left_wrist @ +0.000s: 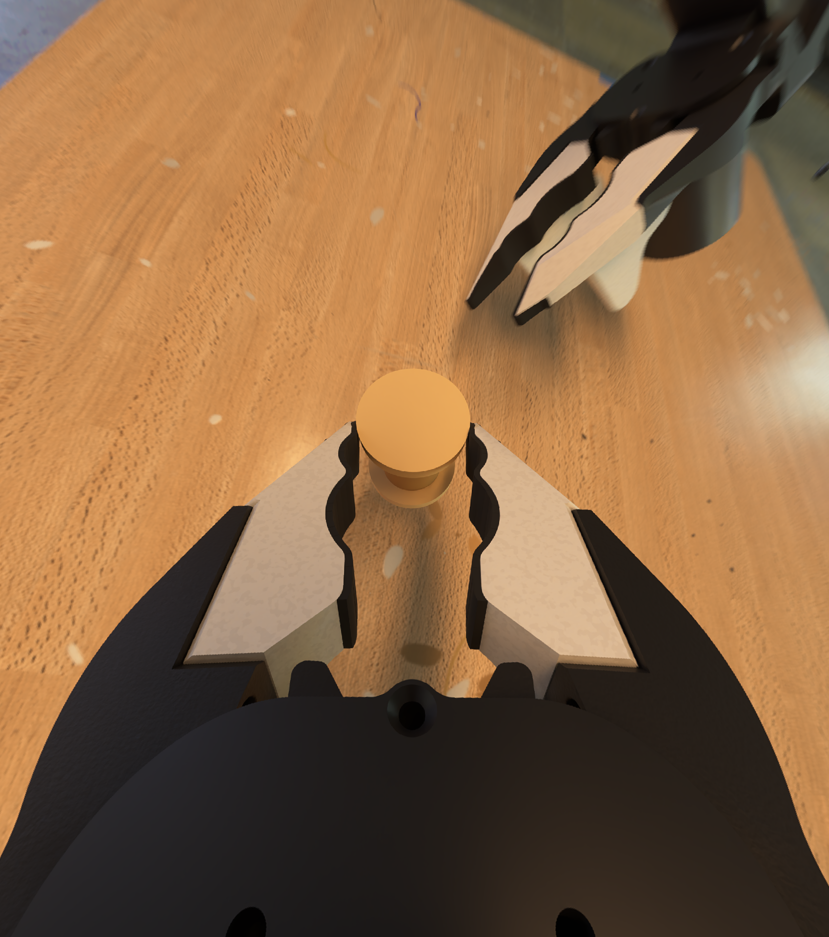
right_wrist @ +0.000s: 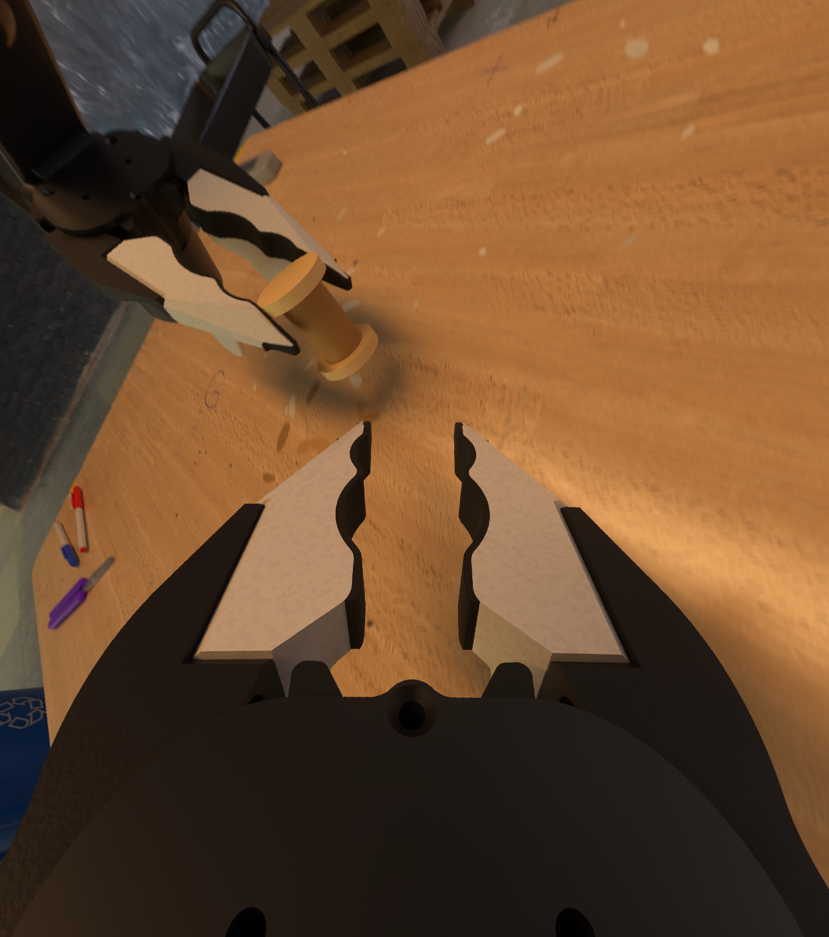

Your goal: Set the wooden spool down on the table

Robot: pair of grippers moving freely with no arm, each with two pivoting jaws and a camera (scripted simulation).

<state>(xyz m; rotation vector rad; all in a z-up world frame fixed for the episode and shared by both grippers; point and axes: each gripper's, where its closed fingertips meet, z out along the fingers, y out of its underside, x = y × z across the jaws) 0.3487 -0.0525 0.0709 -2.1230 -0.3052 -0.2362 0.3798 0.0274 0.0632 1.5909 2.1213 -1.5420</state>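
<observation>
We list one wooden spool (left_wrist: 412,423), upright on the table (left_wrist: 148,355), its top flange clamped between the left gripper (left_wrist: 412,431) tips, and the right gripper (right_wrist: 412,431), jaws apart and empty, above bare tabletop nearby.

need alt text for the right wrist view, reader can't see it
The left gripper holds a wooden spool by its top flange, its bottom flange at or just above the table. In the foreground the right gripper is open and empty. Three markers lie near the table's left edge.
</observation>
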